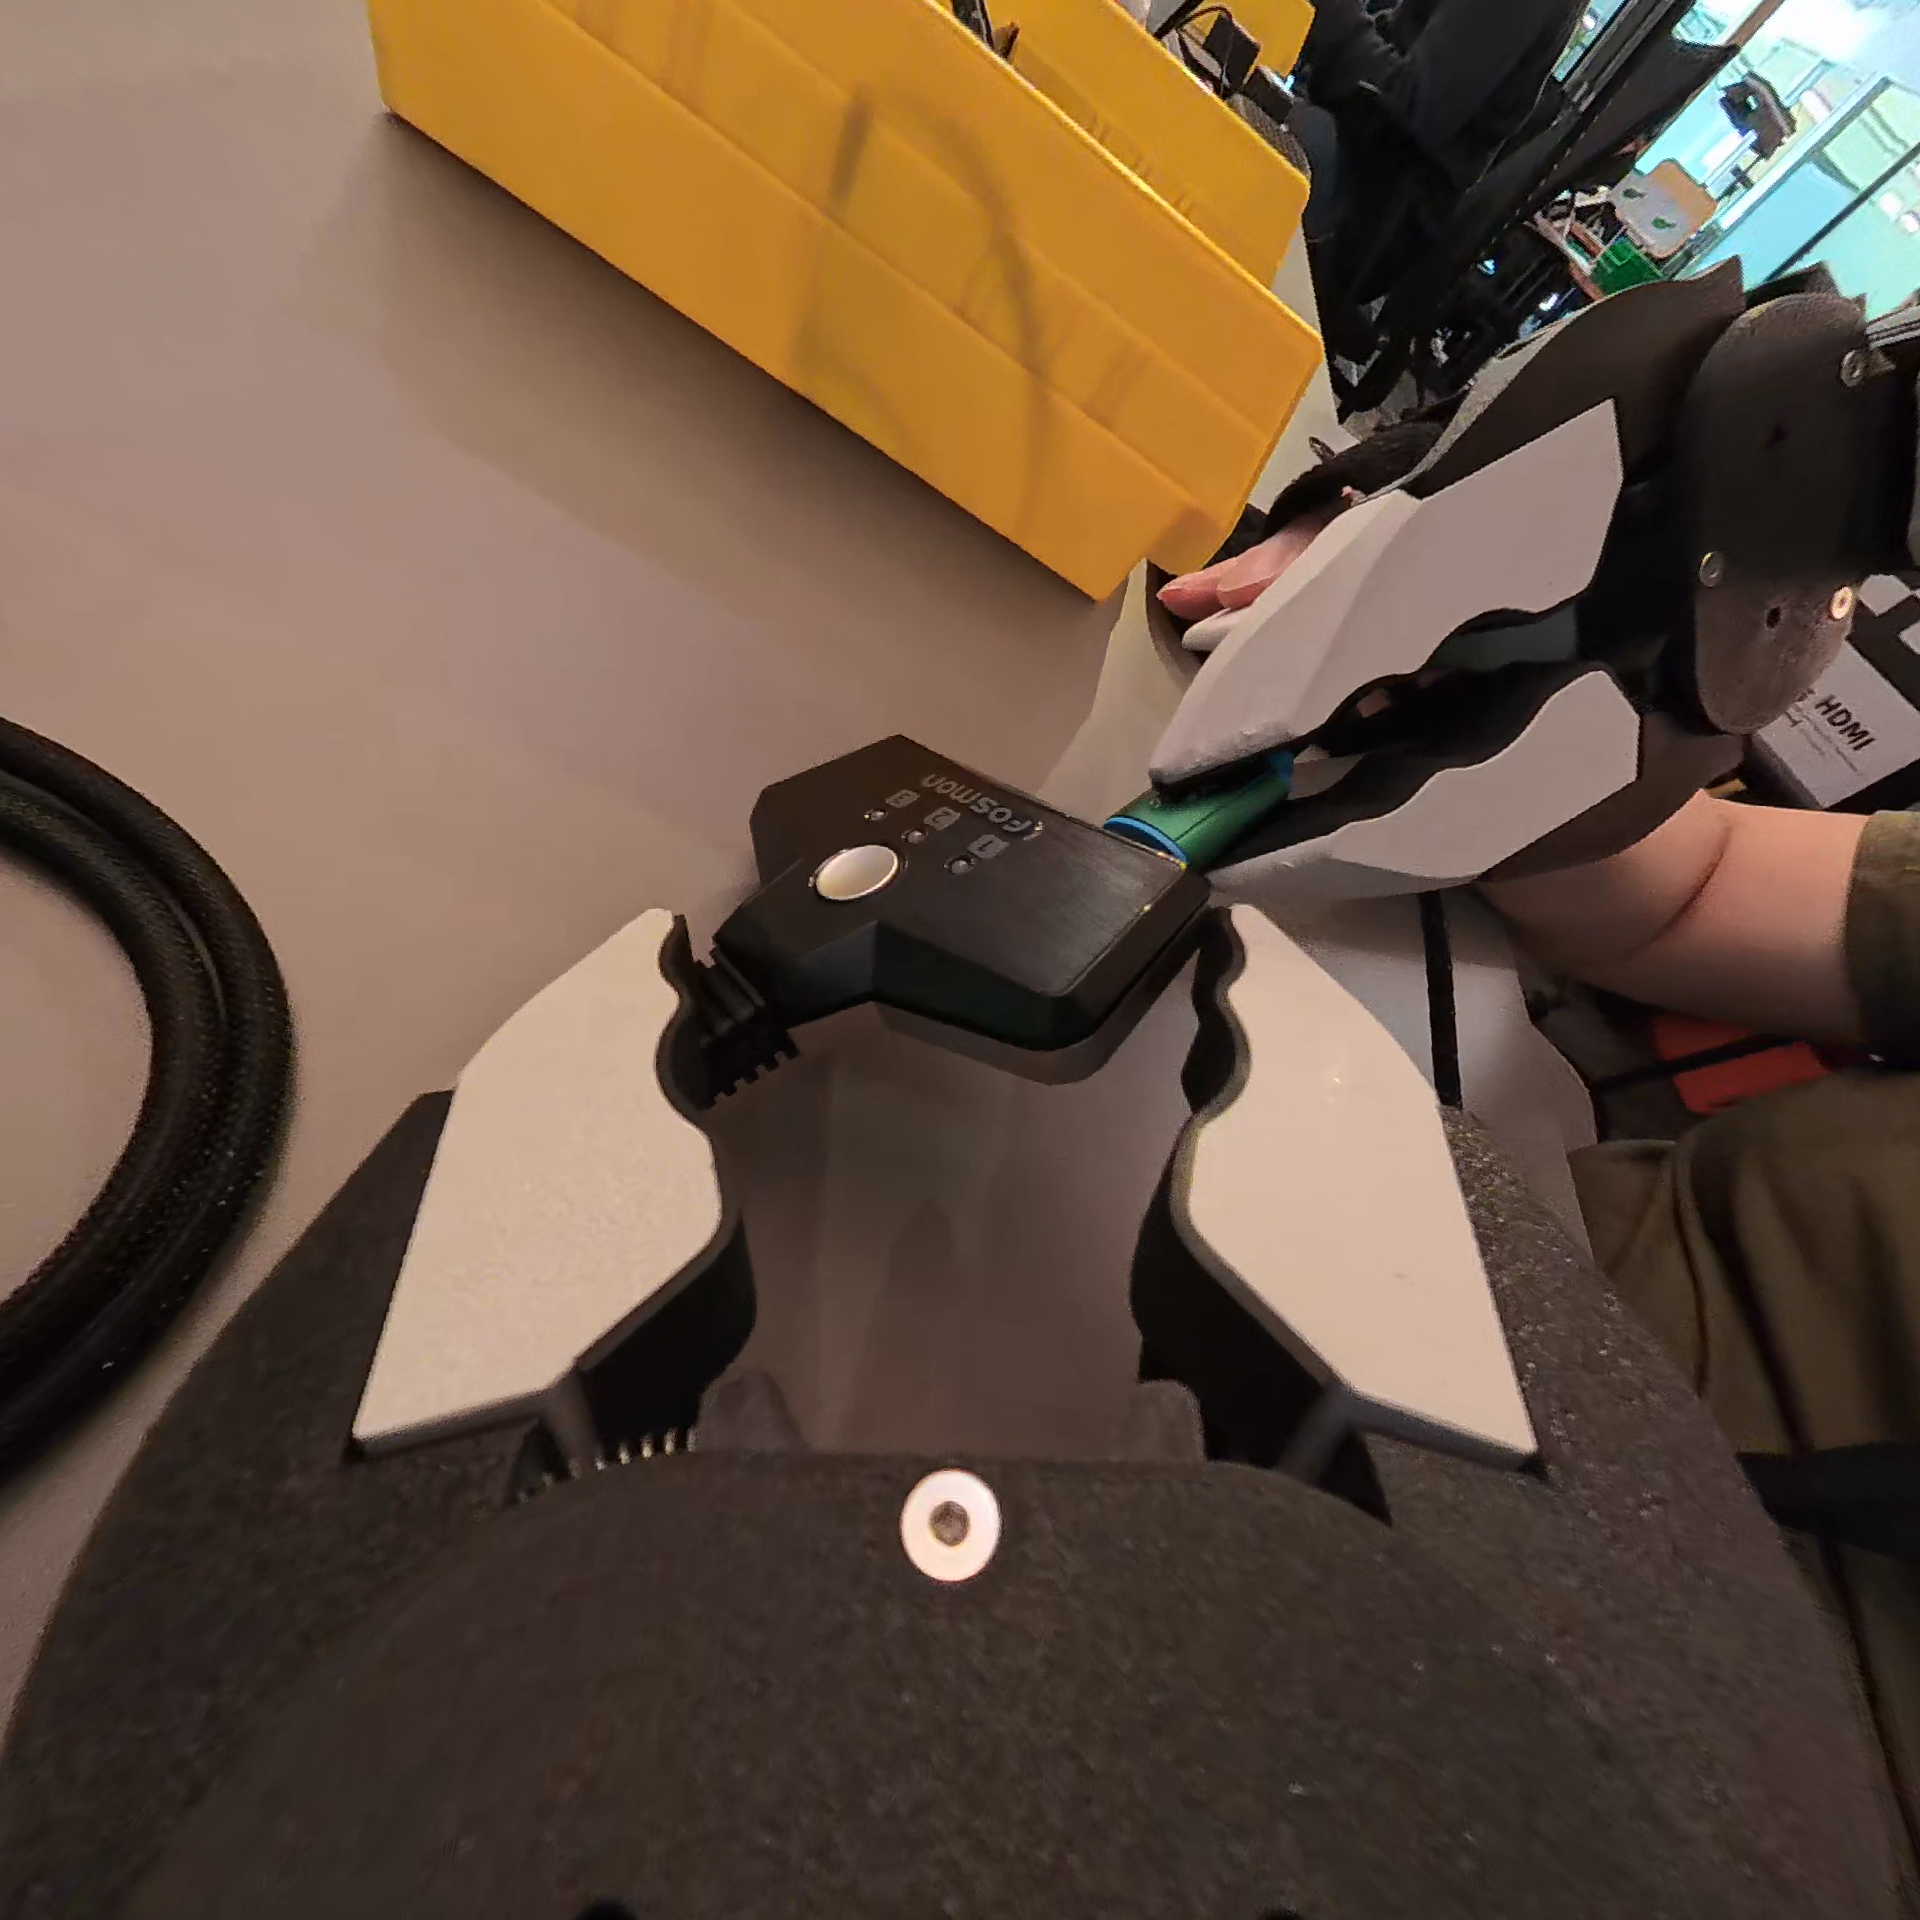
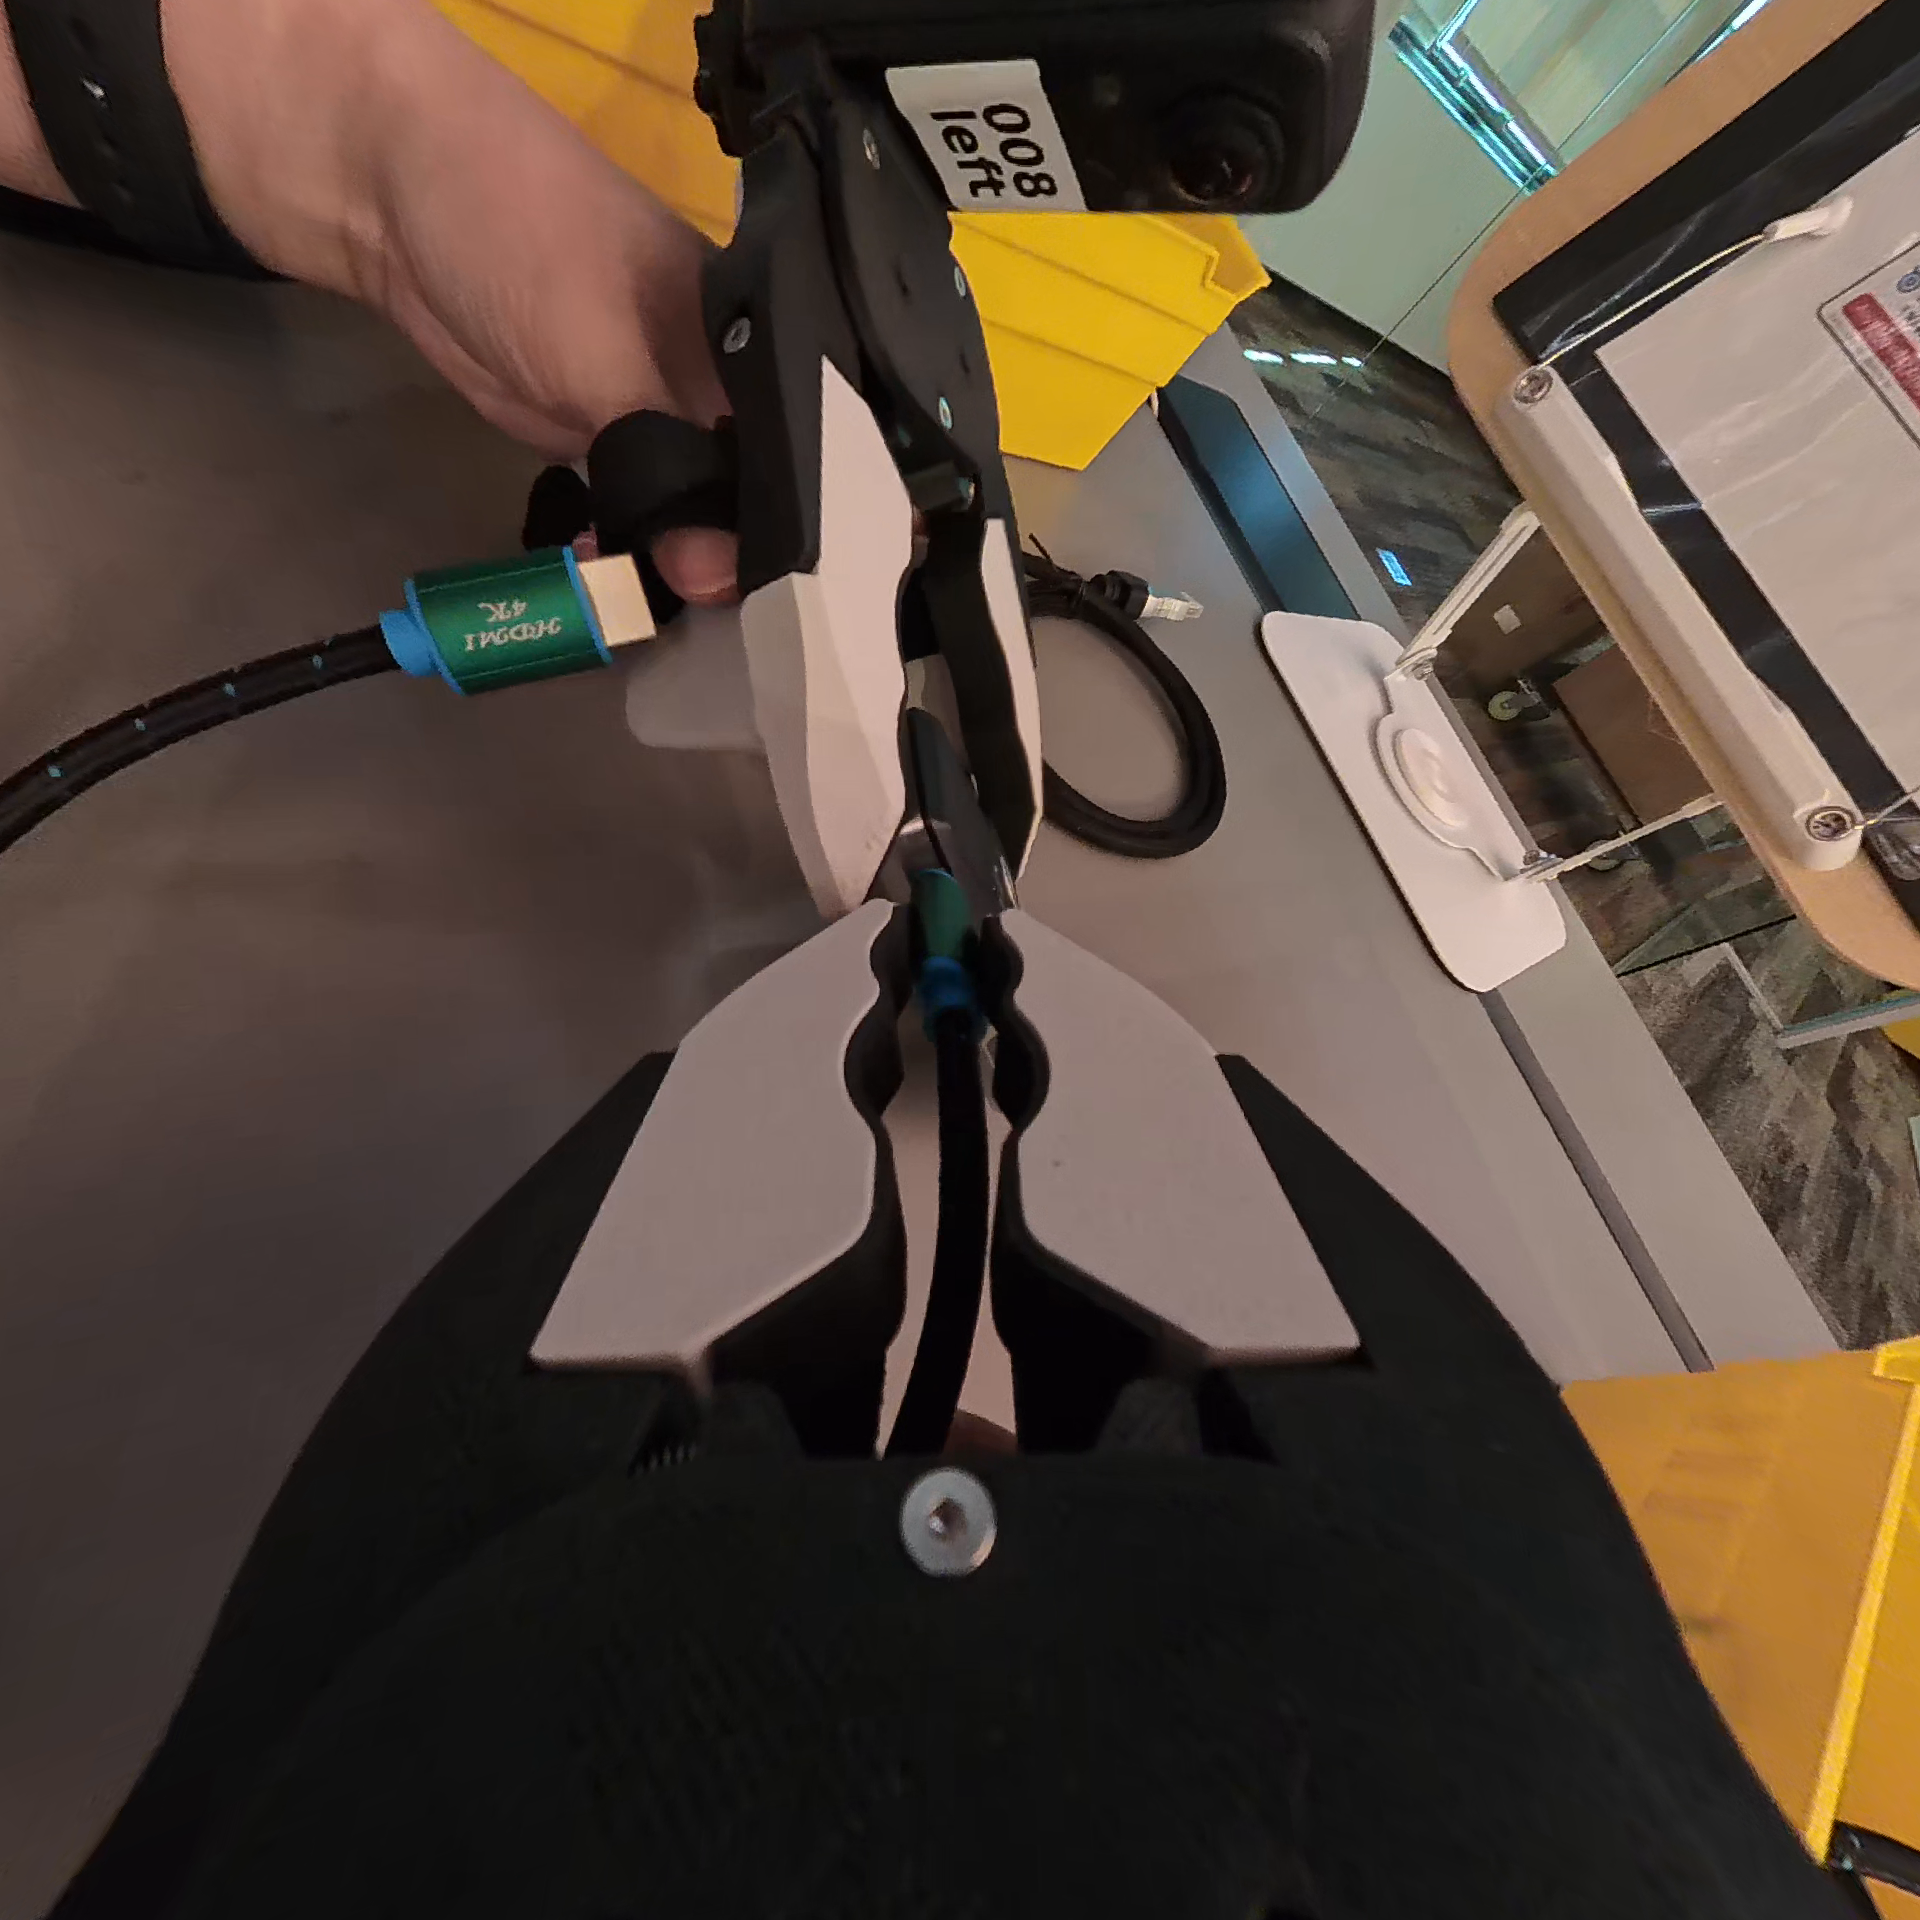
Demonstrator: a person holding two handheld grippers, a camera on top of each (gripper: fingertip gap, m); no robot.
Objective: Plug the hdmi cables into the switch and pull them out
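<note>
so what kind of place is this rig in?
Looks like a shared lab or office workspace, not a home: grey table with yellow bins, office chairs behind, glass partitions at the back.

My left wrist camera looks forward along its fingers, low over the grey tabletop (image 1: 312,540), very close to the black box-shaped HDMI switch (image 1: 966,904). My right wrist camera looks down its own fingers, meeting the switch (image 2: 961,821) from the opposite end, equally close. Both views share the switch, the green metal-shelled plug (image 1: 1195,816) (image 2: 935,914) and the yellow plastic bins (image 1: 831,260) (image 2: 1081,312).
</note>
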